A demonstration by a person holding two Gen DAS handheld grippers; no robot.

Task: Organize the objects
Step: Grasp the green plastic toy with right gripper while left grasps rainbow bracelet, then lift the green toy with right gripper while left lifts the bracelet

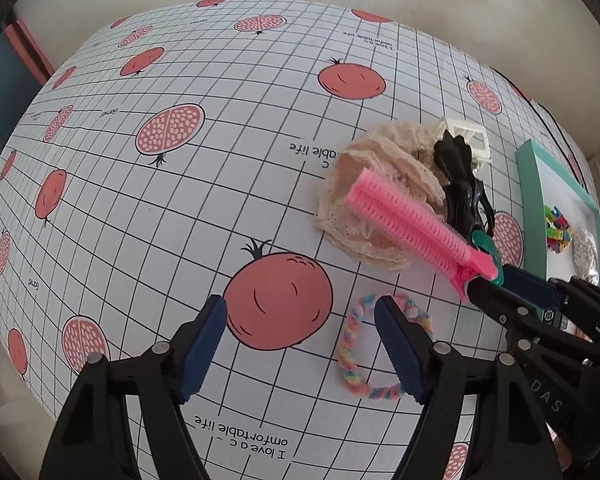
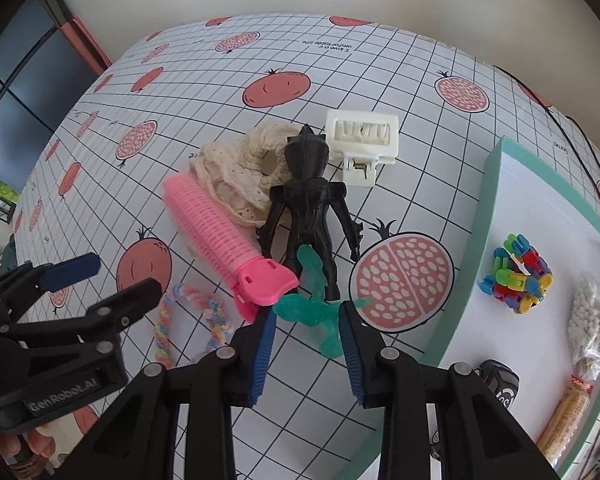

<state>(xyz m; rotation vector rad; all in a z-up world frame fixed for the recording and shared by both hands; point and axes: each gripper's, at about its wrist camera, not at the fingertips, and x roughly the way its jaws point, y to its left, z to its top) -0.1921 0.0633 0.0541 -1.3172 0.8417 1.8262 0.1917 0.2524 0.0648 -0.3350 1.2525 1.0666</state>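
Observation:
A pile lies on the pomegranate-print tablecloth: a pink hair roller clip [image 2: 220, 232] [image 1: 412, 224], a cream lace scrunchie [image 2: 236, 172] [image 1: 380, 184], a black figurine [image 2: 312, 204] [image 1: 460, 176], a white claw clip [image 2: 362, 140] [image 1: 470, 136], a teal translucent figure [image 2: 316, 300] and a pastel braided hair tie [image 1: 364, 356] [image 2: 188, 320]. My right gripper [image 2: 308, 316] is open, its fingers either side of the teal figure. My left gripper [image 1: 300, 308] is open and empty, its right finger [image 1: 400, 352] over the hair tie.
A teal-rimmed white box [image 2: 496, 216] [image 1: 536, 184] stands at the right. It holds a bundle of coloured clips [image 2: 516, 274], a bag of white beads [image 2: 588, 320] and other small items. The wall runs behind the table's far edge.

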